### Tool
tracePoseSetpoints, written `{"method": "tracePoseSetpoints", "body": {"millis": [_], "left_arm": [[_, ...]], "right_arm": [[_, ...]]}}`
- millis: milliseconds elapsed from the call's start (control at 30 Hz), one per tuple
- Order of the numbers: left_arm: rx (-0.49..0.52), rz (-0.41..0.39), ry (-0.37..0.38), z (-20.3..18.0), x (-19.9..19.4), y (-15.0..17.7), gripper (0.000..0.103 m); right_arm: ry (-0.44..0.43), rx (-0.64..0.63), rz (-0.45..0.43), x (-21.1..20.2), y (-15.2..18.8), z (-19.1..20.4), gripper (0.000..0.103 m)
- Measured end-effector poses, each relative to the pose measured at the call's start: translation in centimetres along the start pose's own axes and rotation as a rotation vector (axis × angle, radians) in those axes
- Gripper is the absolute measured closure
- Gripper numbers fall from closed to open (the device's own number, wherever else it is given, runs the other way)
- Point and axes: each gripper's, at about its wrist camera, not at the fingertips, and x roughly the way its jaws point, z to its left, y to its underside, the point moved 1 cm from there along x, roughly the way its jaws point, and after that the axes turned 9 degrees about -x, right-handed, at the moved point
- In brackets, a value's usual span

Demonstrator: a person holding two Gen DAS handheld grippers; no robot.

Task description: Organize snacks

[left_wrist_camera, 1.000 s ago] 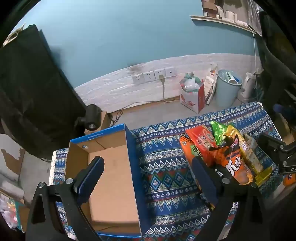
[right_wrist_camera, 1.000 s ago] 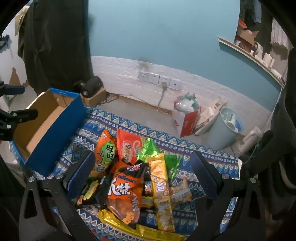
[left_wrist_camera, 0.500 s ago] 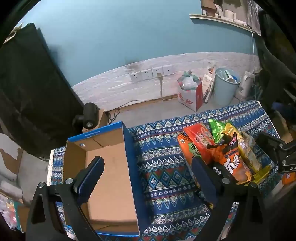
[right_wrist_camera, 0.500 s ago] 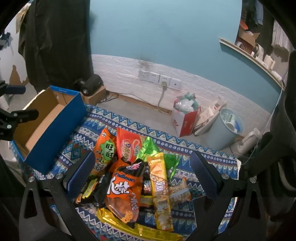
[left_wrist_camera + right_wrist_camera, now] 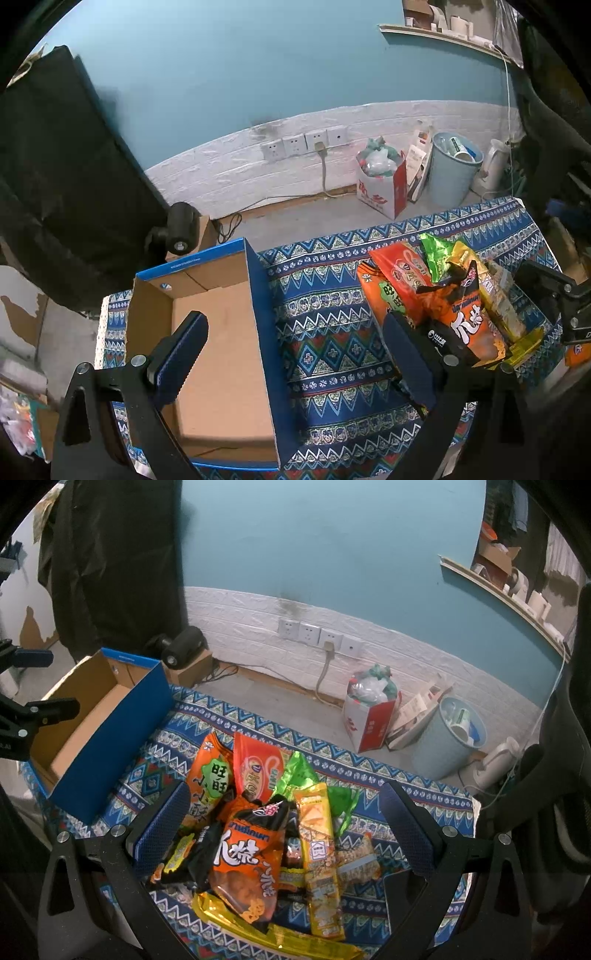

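A pile of snack packets point(image 5: 258, 830) lies on the patterned blue tablecloth point(image 5: 388, 779); an orange and black bag point(image 5: 247, 860) is on top, a long yellow pack point(image 5: 317, 860) beside it. The pile also shows in the left wrist view point(image 5: 443, 302). An empty blue cardboard box point(image 5: 218, 332) stands at the left, also in the right wrist view point(image 5: 99, 738). My left gripper point(image 5: 295, 362) is open, straddling the box's right wall. My right gripper point(image 5: 284, 830) is open above the pile, touching nothing.
Beyond the table's far edge the floor holds a red and white bag of rubbish point(image 5: 369, 716), a pale blue bin point(image 5: 450, 738) and a white kettle point(image 5: 495, 764). A black cloth point(image 5: 55, 166) hangs at the left. Wall sockets point(image 5: 306, 142) sit on the white brick strip.
Both grippers have drifted slightly; the view rose a little so the table sits lower in frame. Jaws stayed open and nothing was picked up.
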Motion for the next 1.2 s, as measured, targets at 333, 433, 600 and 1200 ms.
{"method": "tracePoseSetpoints", "body": {"millis": [333,433,600,1200], "left_arm": [[0.003,0.002,-0.001,0.04,0.10,0.02,0.006],[0.005,0.002,-0.003,0.05,0.15,0.11,0.006],[0.007,0.006,-0.005,0.04,0.22,0.13,0.006],[0.010,0.019,-0.009,0.04,0.31,0.43,0.006]], "right_arm": [[0.000,0.000,0.001,0.05,0.13,0.10,0.003],[-0.001,-0.002,0.001,0.05,0.10,0.12,0.003],[0.000,-0.002,0.002,0.01,0.04,0.11,0.003],[0.000,-0.009,0.003,-0.05,0.23,0.23,0.003]]}}
